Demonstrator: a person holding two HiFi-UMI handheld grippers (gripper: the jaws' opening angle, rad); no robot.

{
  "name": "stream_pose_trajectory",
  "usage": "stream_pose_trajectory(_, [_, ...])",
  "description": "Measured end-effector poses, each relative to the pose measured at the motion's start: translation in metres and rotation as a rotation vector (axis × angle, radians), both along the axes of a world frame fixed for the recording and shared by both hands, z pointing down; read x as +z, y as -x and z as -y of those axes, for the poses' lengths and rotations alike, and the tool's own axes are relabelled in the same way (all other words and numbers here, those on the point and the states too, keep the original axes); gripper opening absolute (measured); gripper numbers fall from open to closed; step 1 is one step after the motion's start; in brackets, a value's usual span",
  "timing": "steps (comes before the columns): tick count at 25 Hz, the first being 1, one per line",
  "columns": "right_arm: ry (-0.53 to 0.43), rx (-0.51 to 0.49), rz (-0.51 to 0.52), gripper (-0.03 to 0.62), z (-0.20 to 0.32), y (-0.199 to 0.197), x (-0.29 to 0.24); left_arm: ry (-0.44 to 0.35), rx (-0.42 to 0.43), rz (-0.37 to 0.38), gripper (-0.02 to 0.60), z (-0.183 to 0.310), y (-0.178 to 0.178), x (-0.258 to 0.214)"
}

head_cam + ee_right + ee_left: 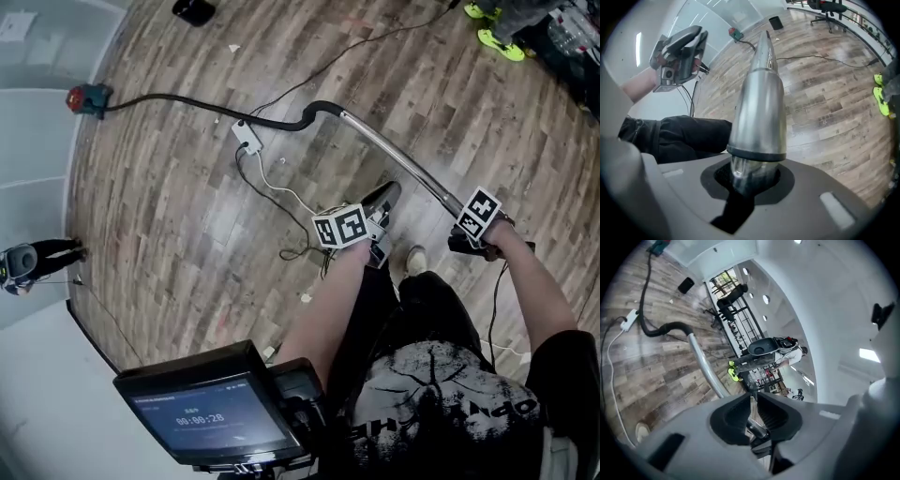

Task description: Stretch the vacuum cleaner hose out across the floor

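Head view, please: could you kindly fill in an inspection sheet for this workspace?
Surface: brown wood-plank floor.
Job's things: black vacuum hose lies curved, joined to a shiny metal tube.
Clutter: small black object, white scraps.
Grippers: right gripper shut on the tube; left gripper empty, jaws a slit apart.
Cables: white cable from a white plug block; thin black cable.
Surroundings: white walls, a bystander's yellow-green shoes.

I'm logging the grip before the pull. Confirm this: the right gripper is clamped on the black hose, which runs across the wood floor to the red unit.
Not quite: the right gripper is clamped on the silver metal tube, not the black hose; the right gripper view shows it. The hose does run across the wood floor to the red unit.
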State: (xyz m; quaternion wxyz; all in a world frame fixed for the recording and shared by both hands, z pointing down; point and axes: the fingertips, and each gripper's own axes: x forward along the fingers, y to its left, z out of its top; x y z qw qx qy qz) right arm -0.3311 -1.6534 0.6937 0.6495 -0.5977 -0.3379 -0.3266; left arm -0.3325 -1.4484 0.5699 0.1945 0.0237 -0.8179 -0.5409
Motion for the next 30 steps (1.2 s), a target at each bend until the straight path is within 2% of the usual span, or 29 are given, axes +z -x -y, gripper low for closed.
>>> stream_pose_trajectory(3, [0.013,0.017,-0.027,0.073,0.020,0.013,0.036,0.116,0.064,0.074,0.000,0.025,0.018,-0.003])
stream_pose_trajectory(7, [0.017,0.031,-0.064,0.072,0.048,0.023,0.094,0.248,0.101,0.147,0.000,0.037,0.036,0.012])
stream_pose_trajectory(10, [-0.005,0.055,-0.075,0.072,0.066,0.032,0.143,0.308,0.106,0.173,0.000,0.029,0.052,0.034])
stream_pose_trajectory(17, [0.001,0.118,-0.063,0.072,0.088,0.051,0.297,0.487,0.195,0.270,0.000,-0.011,0.096,0.101])
stream_pose_trajectory(20, [0.037,0.155,-0.053,0.069,0.092,0.066,0.380,0.541,0.218,0.312,0.000,-0.031,0.115,0.154])
stream_pose_trajectory(24, [0.109,0.170,-0.038,0.067,0.108,0.079,0.483,0.592,0.243,0.327,0.000,-0.036,0.132,0.237])
stream_pose_trajectory(27, [0.142,0.180,0.007,0.067,0.119,0.088,0.521,0.590,0.231,0.334,0.000,-0.030,0.135,0.266])
stream_pose_trajectory(28, [0.145,0.194,0.022,0.041,0.120,0.089,0.527,0.590,0.239,0.331,0.000,-0.026,0.135,0.271])
stream_pose_trajectory(30, [0.136,0.224,0.036,0.046,0.121,0.091,0.535,0.595,0.267,0.316,0.000,-0.017,0.136,0.278])
